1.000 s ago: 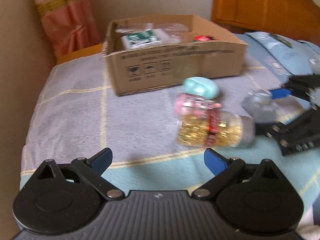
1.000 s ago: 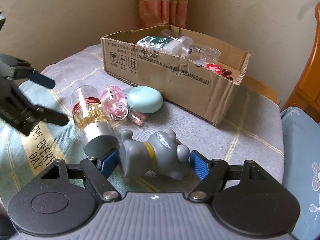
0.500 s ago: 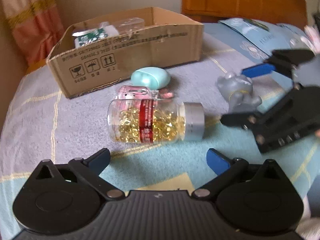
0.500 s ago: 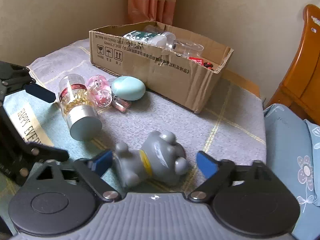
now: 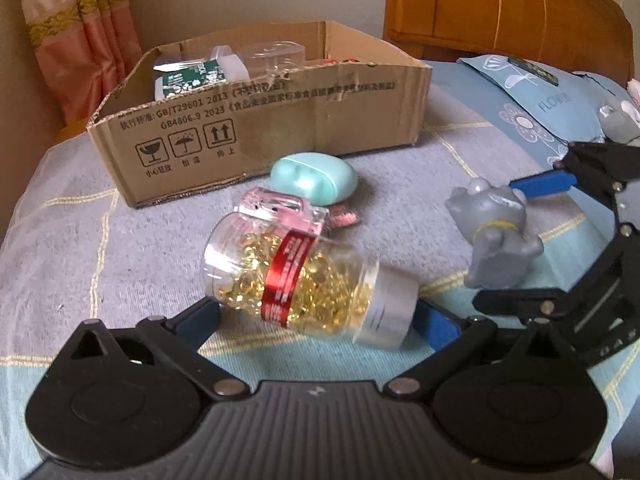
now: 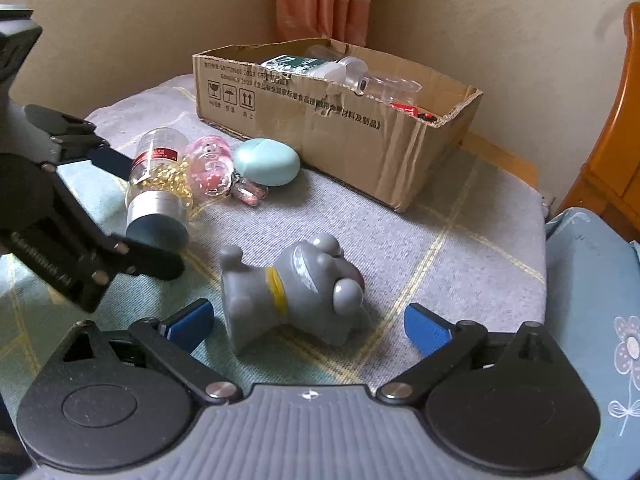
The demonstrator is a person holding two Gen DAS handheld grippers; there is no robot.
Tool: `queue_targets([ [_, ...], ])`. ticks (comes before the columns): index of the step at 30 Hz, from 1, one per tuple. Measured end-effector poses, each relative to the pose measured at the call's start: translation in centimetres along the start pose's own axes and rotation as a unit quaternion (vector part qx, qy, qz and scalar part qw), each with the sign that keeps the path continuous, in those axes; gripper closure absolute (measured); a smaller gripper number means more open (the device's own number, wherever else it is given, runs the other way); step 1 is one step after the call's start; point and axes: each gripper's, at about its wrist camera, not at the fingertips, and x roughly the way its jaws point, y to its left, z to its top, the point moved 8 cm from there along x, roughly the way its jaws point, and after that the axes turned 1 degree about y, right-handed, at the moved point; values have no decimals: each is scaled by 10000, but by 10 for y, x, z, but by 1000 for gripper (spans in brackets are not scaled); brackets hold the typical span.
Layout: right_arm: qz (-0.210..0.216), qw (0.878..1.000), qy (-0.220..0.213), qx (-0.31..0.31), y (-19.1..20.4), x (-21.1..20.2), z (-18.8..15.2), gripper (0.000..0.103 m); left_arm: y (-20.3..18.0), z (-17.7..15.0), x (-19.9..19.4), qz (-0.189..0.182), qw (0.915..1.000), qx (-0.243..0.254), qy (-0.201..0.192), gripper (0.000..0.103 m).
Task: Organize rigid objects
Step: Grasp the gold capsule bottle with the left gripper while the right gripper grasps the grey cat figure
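Note:
A clear bottle of gold capsules (image 5: 304, 286) with a red band and silver cap lies on its side on the bed. My open left gripper (image 5: 316, 322) has a finger on each side of it; the bottle also shows in the right wrist view (image 6: 158, 184). A grey toy figure (image 6: 292, 292) lies on its side just ahead of my open right gripper (image 6: 308, 326), not held; it shows in the left wrist view (image 5: 494, 232). A pink clear trinket (image 5: 280, 212) and a mint green case (image 5: 314, 178) lie behind the bottle.
A cardboard box (image 5: 280, 128) with several bottles and small items stands at the back of the grey checked cover (image 5: 80, 216). A blue pillow (image 5: 532, 96) and a wooden headboard (image 5: 500, 8) lie to the right. A curtain (image 5: 80, 40) hangs at the back left.
My left gripper has moved forward so the capsule bottle now lies between its fingers. My right gripper has drawn back from the grey toy, which now lies free ahead of it.

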Motion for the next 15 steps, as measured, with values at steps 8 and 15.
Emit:
queue_targets([
  [8, 203, 9998, 12, -67, -1, 5, 3, 0, 8, 0, -5, 65, 9987, 506, -44, 1],
  [15, 446, 9990, 2, -52, -2, 11, 7, 0, 11, 6, -2, -48, 9968, 782, -148, 1],
])
